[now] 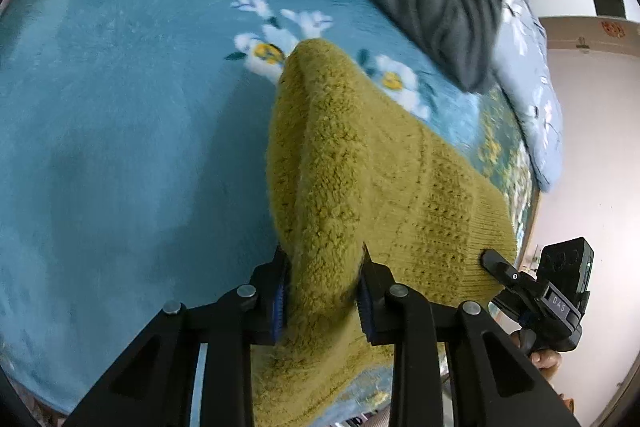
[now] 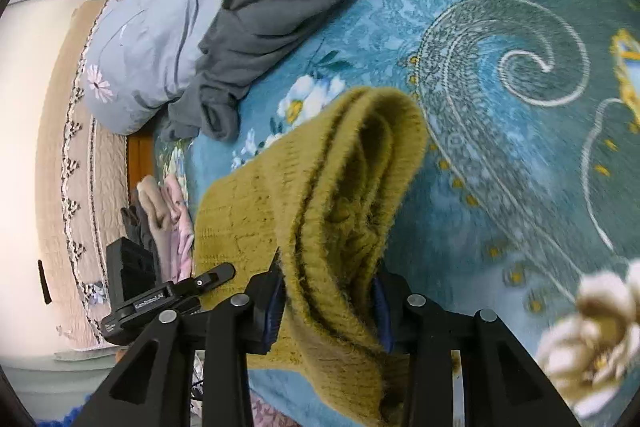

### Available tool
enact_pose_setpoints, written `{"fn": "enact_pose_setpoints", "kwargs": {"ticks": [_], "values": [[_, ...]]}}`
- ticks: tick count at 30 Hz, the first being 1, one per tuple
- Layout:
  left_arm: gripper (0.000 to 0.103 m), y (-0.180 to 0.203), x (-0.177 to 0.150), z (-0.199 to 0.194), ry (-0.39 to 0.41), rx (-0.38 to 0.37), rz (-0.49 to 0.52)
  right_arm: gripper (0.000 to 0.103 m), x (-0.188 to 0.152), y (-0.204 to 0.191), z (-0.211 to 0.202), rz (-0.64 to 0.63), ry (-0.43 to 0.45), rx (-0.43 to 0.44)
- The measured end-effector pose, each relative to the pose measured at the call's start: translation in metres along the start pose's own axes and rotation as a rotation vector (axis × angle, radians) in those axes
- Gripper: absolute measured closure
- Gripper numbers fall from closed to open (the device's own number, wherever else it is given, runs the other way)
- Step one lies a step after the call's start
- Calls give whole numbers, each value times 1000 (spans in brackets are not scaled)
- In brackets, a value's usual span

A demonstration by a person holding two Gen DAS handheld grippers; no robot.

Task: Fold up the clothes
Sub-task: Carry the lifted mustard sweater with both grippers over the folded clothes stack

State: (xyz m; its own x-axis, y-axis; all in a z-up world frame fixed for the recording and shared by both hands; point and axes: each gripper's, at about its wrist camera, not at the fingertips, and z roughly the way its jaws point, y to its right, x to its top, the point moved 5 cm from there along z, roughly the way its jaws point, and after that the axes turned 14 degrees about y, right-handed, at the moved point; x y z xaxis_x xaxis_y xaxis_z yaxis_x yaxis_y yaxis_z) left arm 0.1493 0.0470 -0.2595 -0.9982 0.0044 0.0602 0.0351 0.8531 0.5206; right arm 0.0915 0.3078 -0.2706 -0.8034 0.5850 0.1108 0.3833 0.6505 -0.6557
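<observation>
Sweater (image 1: 360, 167): you are holding it bunched over the blanket (image 1: 120, 107), left gripper (image 1: 322, 287) and right gripper (image 2: 328, 303) each clamping an edge, apparently for folding. Grey garment (image 2: 280, 7) lying beyond.

You're working over a teal floral blanket (image 2: 500, 75) on the bed; pale blue quilt (image 2: 148, 39) bunched at the far edge, beige patterned cover (image 2: 76, 155) beyond, white wall (image 1: 600, 155) behind.
</observation>
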Motion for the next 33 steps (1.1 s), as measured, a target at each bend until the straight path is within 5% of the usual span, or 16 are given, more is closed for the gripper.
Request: {"fn": "enact_pose_setpoints", "kwargs": {"ticks": [6,15,22,33], "values": [[74,31,-7,-37,23,-50,-5,63,-10,-21,-55,-15,24,2],[74,72,5,-104,177,-137,11,63,-4,-85,-124,-97,104,66],[74,77,20,-167,275,-127,20,63,14,-144,-140,-198,123,165],[74,50,36,-229,393,-79,10,63,-16,-211,-122,-248,86,287]]}}
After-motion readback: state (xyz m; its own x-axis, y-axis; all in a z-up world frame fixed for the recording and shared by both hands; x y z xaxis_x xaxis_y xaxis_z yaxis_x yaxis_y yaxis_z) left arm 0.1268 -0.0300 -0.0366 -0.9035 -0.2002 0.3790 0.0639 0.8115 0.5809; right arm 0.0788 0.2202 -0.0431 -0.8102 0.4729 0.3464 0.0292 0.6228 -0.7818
